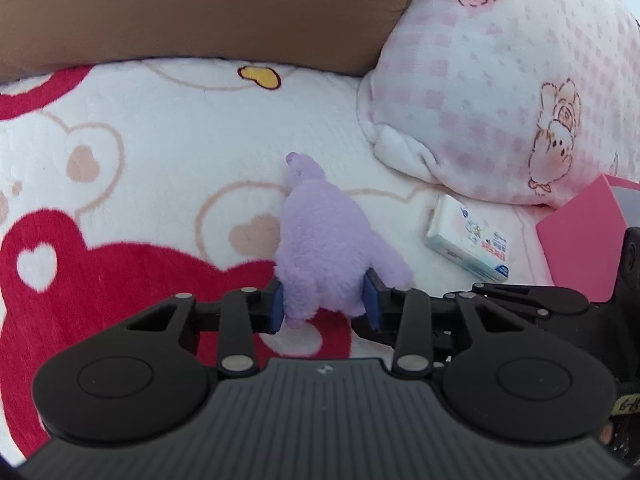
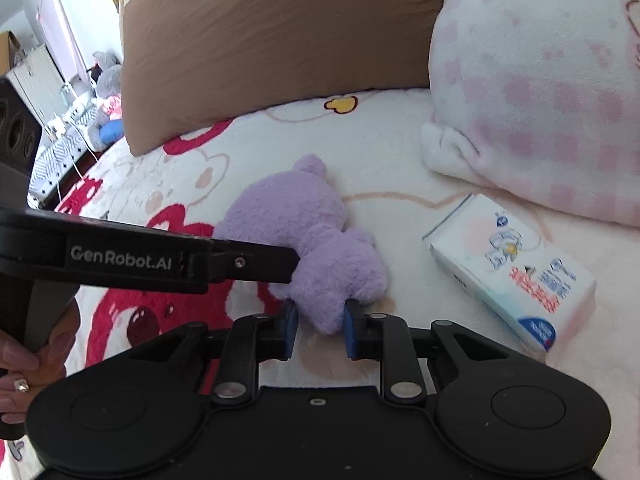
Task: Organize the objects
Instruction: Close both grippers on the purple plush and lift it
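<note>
Print on the white carton (image 2: 516, 268) at right is too blurred to read. Mid-frame on the bed blanket (image 1: 168, 152) lies a fluffy lilac plush toy (image 1: 328, 236), face hidden. The left hand-held gripper (image 1: 325, 300) and right hand-held gripper (image 2: 320, 322) both pinch its lower end.

a daylit bedroom: bear-print blanket (image 1: 168, 140), brown cushion (image 2: 280, 40), pink pillow (image 1: 500, 80).

Purple plush toy (image 2: 304, 232) lying on the bear-print fleece blanket (image 2: 380, 136), brown cushion (image 2: 272, 40) behind it, pink-checked pillow (image 2: 536, 92) right rear, white tissue pack (image 2: 512, 268) right of toy, before pillow.
</note>
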A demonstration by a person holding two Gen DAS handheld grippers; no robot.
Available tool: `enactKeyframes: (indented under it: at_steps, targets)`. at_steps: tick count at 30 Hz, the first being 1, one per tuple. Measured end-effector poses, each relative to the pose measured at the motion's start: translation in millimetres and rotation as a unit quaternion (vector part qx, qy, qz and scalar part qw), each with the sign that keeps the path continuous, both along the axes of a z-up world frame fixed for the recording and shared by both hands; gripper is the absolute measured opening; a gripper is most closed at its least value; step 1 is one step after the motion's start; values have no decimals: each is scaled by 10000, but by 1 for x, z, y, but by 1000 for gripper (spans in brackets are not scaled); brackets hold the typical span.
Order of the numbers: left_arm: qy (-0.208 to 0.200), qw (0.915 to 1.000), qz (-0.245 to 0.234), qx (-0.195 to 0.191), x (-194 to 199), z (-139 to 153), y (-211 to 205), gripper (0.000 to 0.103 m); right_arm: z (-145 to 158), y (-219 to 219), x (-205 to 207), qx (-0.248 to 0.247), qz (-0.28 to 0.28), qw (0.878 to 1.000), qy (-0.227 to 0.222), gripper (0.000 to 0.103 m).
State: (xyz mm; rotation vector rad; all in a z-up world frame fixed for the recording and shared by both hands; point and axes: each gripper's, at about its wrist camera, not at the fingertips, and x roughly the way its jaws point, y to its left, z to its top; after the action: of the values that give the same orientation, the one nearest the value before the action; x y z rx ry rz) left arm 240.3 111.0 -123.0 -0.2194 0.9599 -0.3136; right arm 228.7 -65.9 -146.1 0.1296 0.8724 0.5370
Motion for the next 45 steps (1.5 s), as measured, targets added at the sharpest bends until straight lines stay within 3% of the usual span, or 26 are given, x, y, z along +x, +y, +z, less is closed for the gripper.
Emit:
enactKeyframes:
  at_steps: [3, 8, 11, 12, 18, 21, 24, 28, 31, 37, 40, 45]
  targets:
    - [56, 9999, -82, -36, -11, 2, -5, 37, 5, -3, -14, -163, 60, 9998, 14, 26]
    - [166, 9981, -551, 227, -32, 10, -25, 37, 6, -9, -43, -448, 189, 9988, -5, 25]
    - [474, 9965, -677, 154, -39, 10, -32, 37, 7, -23, -53, -268, 166, 9985, 448, 24]
    - [551, 9958, -729, 104, -43, 10, -34, 37, 8, -29, -58, -191, 183, 9977, 620, 23]
    - [1134, 9898, -594, -629, -65, 2, -40, 37, 15, -56, -97, -209, 247, 9975, 634, 23]
    - [1374, 9843, -448, -1010, -75, -3, -39, 37, 13, -69, -107, -153, -125, 9972, 716, 23]
    - [1295, 9869, -489, -827, -81, -2, -42, 38, 5, -78, -107, 230, -546, 9934, 981, 23]
    - [1108, 9914, -489, -502, -85, 7, -46, 40, 4, -80, -118, -44, -415, 9973, 610, 23]
    - [1067, 9925, -434, -415, -86, 13, -46, 61, 5, -89, -118, 84, -523, 9958, 742, 25]
    - [983, 9941, -92, -441, -87, 22, -35, 67, 6, -91, -118, 460, -396, 9961, 648, 37]
    - [902, 9956, 71, -243, -84, 20, -30, 71, 4, -91, -116, 1004, 40, 9931, 601, 55]
    - [930, 9941, 325, -451, -74, 9, -22, 71, 7, -87, -113, 1040, -60, 9933, 498, 56]
